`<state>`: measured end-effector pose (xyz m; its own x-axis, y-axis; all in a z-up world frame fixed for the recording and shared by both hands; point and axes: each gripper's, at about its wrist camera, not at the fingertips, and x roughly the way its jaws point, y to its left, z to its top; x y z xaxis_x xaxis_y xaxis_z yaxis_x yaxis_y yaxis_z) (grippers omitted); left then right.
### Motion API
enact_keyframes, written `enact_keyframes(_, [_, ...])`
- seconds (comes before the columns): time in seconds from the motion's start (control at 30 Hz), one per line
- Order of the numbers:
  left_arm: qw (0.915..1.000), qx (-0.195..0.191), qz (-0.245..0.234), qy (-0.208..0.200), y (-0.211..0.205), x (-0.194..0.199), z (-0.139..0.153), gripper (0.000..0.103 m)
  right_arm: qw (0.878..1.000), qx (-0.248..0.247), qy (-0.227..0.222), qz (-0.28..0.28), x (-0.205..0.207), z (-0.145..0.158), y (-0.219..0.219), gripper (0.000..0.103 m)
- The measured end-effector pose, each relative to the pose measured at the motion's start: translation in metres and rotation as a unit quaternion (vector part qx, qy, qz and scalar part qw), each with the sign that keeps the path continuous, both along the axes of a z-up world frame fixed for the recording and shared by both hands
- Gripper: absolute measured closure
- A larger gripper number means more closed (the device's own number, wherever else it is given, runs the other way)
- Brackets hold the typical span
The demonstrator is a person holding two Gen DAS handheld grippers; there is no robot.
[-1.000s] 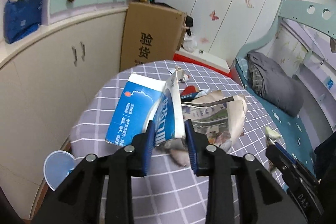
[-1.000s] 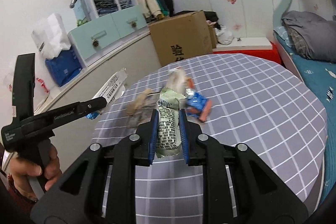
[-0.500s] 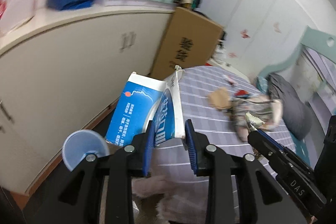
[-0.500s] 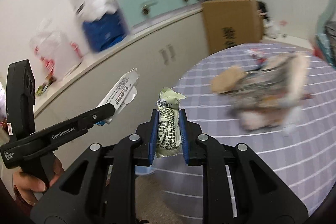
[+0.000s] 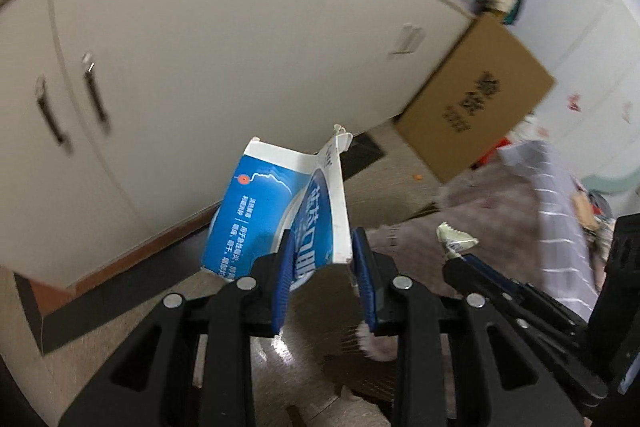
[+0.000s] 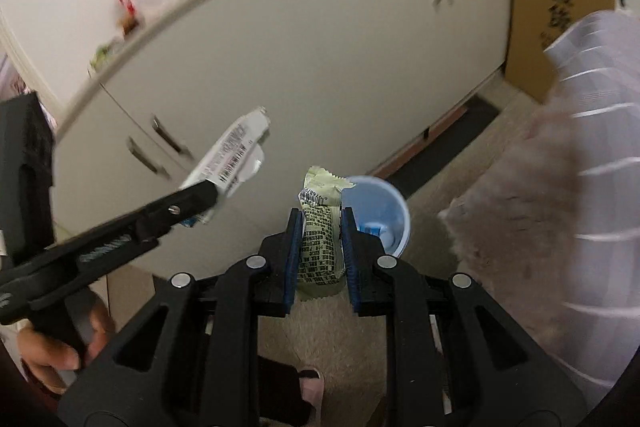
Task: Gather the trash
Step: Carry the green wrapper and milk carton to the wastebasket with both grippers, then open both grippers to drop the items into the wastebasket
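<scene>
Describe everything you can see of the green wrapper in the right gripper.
The green wrapper is a pale green crinkled snack packet with black print and a small barcode near its serrated top edge. It stands roughly upright, clamped at its middle between the blue pads of the right gripper, with the top flaring out above them and the bottom hanging below. It hangs in the air above the floor, in front of the light blue bin. In the left wrist view its crimped end shows too. Only the pads touch it.
</scene>
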<state>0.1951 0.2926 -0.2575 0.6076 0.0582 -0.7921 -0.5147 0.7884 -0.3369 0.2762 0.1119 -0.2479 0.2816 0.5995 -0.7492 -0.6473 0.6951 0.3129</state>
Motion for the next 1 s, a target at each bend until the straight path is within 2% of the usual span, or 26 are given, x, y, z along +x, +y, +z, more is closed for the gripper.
enact_keyframes(0.1, [0.9996, -0.009, 0.022, 0.018, 0.022, 0.002, -0.020, 0.075, 1.000, -0.010, 0.013, 0.008, 0.014, -0.022, 0.033, 0.083])
enact_keyframes(0.2, [0.9989, -0.011, 0.034, 0.028, 0.036, 0.004, -0.032, 0.075, 1.000, -0.001, 0.011, 0.013, 0.027, -0.031, 0.054, 0.080])
enact_keyframes(0.23, [0.9987, -0.012, 0.038, 0.032, 0.039, 0.005, -0.035, 0.075, 1.000, 0.000, 0.006, 0.009, 0.032, -0.035, 0.058, 0.074])
enact_keyframes(0.27, [0.9984, -0.013, 0.042, 0.035, 0.044, 0.007, -0.039, 0.075, 1.000, -0.001, -0.001, 0.009, 0.038, -0.039, 0.067, 0.063])
enact_keyframes(0.33, [0.9981, -0.016, 0.044, 0.039, 0.048, 0.009, -0.043, 0.075, 1.000, -0.003, -0.007, 0.007, 0.046, -0.045, 0.074, 0.051])
enact_keyframes(0.6, [0.9973, -0.027, 0.037, 0.058, 0.049, 0.020, -0.067, 0.075, 1.000, -0.018, 0.010, 0.000, 0.049, -0.064, 0.075, 0.051])
enact_keyframes(0.77, [0.9962, -0.038, 0.025, 0.074, 0.043, 0.033, -0.085, 0.074, 0.999, -0.036, 0.012, -0.018, 0.048, -0.076, 0.062, 0.048])
enact_keyframes(1.0, [0.9943, -0.046, 0.011, 0.095, 0.034, 0.055, -0.105, 0.074, 0.998, -0.034, 0.021, -0.045, 0.056, -0.085, 0.043, 0.047])
